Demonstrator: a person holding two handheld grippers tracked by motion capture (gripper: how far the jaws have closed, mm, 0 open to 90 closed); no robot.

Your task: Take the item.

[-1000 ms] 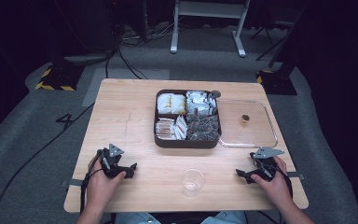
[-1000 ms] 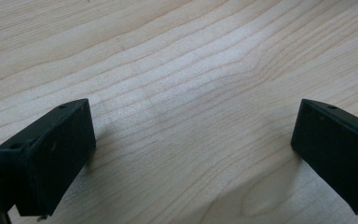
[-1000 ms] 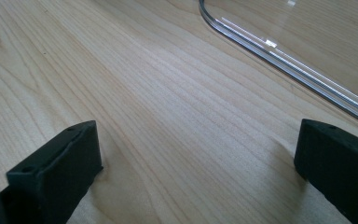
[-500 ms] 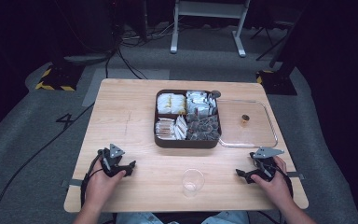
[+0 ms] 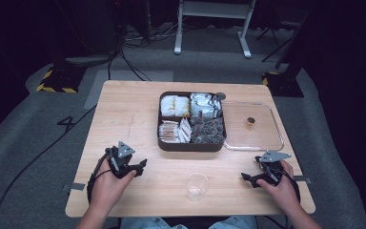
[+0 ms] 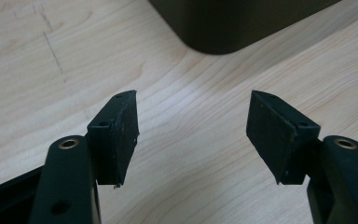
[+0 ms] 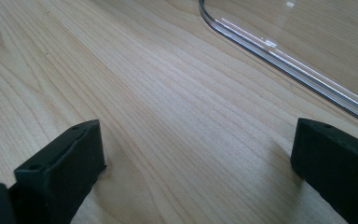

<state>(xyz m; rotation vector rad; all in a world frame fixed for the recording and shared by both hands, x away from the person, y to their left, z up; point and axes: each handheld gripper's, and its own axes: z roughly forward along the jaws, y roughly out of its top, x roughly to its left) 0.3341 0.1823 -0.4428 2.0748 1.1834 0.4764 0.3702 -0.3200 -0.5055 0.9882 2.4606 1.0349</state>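
Left tool [image 5: 140, 167] hovers over tabletop [image 5: 124, 114], jaws spread, just been closing, nothing between. Right tool [image 5: 248, 178] rests low, spread, just been narrowing, empty. Clear cup [image 5: 197, 185] sits between them, apparently empty. Divided snack tray [image 5: 192, 145] untouched; work barely begun.

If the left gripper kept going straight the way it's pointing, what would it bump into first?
Probably the dark brown box of snack packets. The left gripper is open with nothing between its jaws, and bare table lies ahead up to the box's rounded corner. It tilts downward, though, so it might touch the table first.
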